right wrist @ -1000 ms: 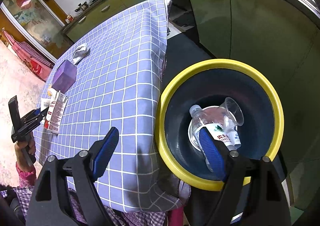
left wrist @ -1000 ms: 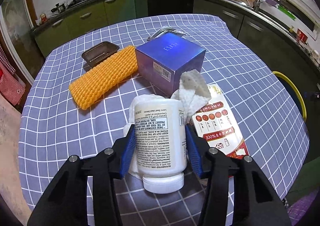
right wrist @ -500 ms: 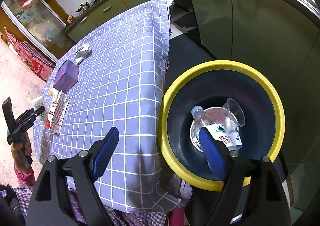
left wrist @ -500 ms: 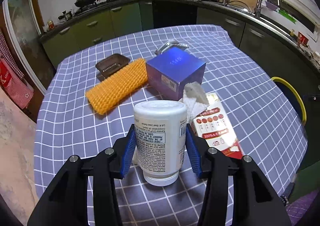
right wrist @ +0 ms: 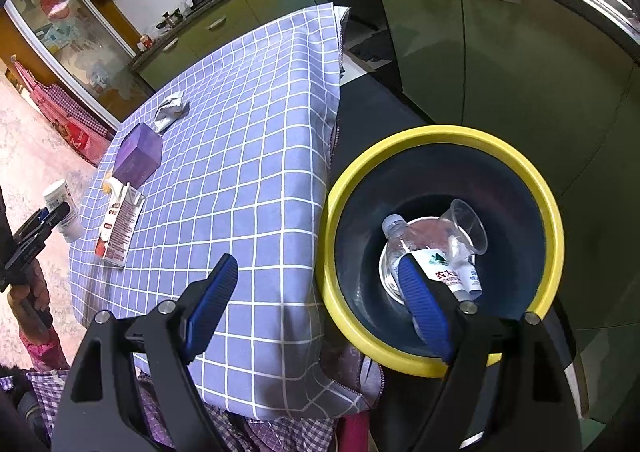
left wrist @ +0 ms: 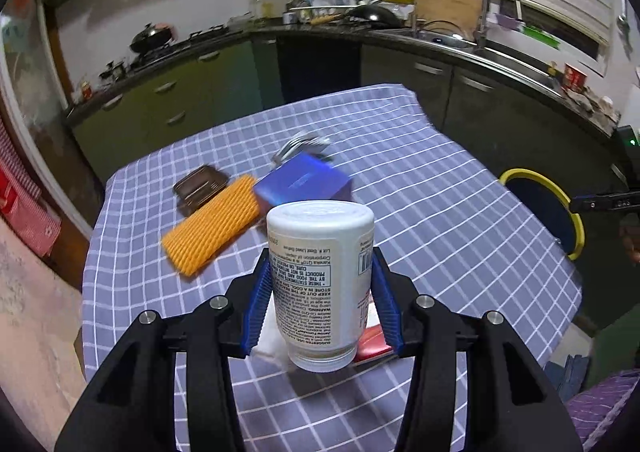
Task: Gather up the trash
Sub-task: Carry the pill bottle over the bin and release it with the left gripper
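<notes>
Kitchen, checked tablecloth (left wrist: 460, 212); yellow-rimmed bin (right wrist: 440, 132) beside table edge. Left gripper (left wrist: 322, 304) clamped on white supplement bottle (left wrist: 320, 276), lifted clear of cloth. Right gripper (right wrist: 316, 300) gaping, empty, above bin. Binned: water bottle (right wrist: 420, 252), plastic cup (right wrist: 468, 224). Left: purple box (left wrist: 304, 184), orange foam sleeve (left wrist: 212, 228), carton (right wrist: 120, 224), wrapper (right wrist: 170, 108), brown tray (left wrist: 200, 188). Open cloth toward bin.

the right half of the checked surface (left wrist: 420, 212) lies bare, an open lane toward the yellow-rimmed bin (left wrist: 576, 224) beside its edge. the left and middle are crowded: purple box (left wrist: 304, 182), orange mesh sleeve (left wrist: 212, 228), brown tray (left wrist: 200, 188), crumpled foil (right wrist: 170, 110) and a red carton (right wrist: 118, 228). the bin mouth is open, with a clear bottle (right wrist: 404, 240) and a plastic cup (right wrist: 468, 226) at the bottom.
</notes>
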Action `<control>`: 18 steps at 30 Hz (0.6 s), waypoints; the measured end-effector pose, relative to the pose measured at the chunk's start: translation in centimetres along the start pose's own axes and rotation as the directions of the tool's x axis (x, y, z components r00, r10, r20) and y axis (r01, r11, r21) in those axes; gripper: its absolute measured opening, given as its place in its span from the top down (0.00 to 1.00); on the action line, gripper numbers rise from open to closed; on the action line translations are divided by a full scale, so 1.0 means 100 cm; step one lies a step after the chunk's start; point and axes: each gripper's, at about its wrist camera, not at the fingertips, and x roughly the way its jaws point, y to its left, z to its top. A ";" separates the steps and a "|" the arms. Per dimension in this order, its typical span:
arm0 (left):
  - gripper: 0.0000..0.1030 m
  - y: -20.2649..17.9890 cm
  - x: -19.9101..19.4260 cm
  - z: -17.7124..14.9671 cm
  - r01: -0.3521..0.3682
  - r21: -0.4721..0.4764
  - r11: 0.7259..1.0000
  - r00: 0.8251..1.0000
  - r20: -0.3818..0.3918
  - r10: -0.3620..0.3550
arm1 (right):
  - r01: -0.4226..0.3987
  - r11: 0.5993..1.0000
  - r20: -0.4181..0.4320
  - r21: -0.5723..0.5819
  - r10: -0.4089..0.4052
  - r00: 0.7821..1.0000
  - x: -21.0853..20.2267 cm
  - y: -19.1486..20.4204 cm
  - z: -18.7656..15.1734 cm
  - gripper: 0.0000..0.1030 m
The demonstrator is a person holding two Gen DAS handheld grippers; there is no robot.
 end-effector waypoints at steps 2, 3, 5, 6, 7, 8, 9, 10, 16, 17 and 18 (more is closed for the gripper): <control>0.54 -0.012 0.000 0.008 0.025 0.021 0.999 1.000 0.012 -0.025 | 0.004 1.000 0.010 0.004 -0.004 1.000 -0.004 -0.002 -0.002 0.24; 0.54 -0.017 0.000 0.012 0.037 0.029 0.999 0.999 0.016 -0.037 | 0.008 1.000 0.017 0.009 -0.008 1.000 -0.007 -0.005 -0.004 0.24; 0.54 -0.032 0.002 0.022 0.074 0.052 0.996 0.997 0.025 -0.075 | 0.015 1.000 0.024 0.015 -0.016 1.000 -0.012 -0.009 -0.007 0.24; 0.54 -0.041 0.003 0.027 0.090 0.065 0.994 0.995 0.028 -0.092 | 0.023 0.999 0.030 0.022 -0.024 0.999 -0.016 -0.013 -0.009 0.24; 0.54 -0.047 0.005 0.032 0.103 0.076 0.992 0.994 0.029 -0.105 | 0.029 0.999 0.034 0.026 -0.030 0.999 -0.018 -0.015 -0.011 0.24; 0.54 -0.055 0.007 0.037 0.119 0.092 0.989 0.992 0.030 -0.122 | 0.038 0.999 0.042 0.034 -0.039 0.998 -0.023 -0.020 -0.014 0.24; 0.54 -0.067 0.010 0.043 0.141 0.112 0.984 0.989 0.030 -0.146 | 0.042 0.998 0.047 0.042 -0.044 0.998 -0.026 -0.024 -0.016 0.24; 0.54 -0.082 0.014 0.050 0.168 0.137 0.976 0.984 0.027 -0.174 | 0.045 0.998 0.052 0.049 -0.048 0.997 -0.029 -0.027 -0.017 0.24; 0.54 -0.161 0.035 0.077 0.287 0.259 0.922 0.955 -0.004 -0.296 | 0.069 0.992 0.088 0.103 -0.078 0.993 -0.050 -0.055 -0.031 0.24; 0.54 -0.172 0.039 0.080 0.303 0.272 0.913 0.950 -0.010 -0.312 | 0.073 0.991 0.094 0.114 -0.083 0.992 -0.054 -0.061 -0.034 0.24; 0.54 -0.190 0.043 0.084 0.330 0.293 0.898 0.941 -0.021 -0.339 | 0.075 0.990 0.099 0.123 -0.087 0.991 -0.057 -0.066 -0.037 0.24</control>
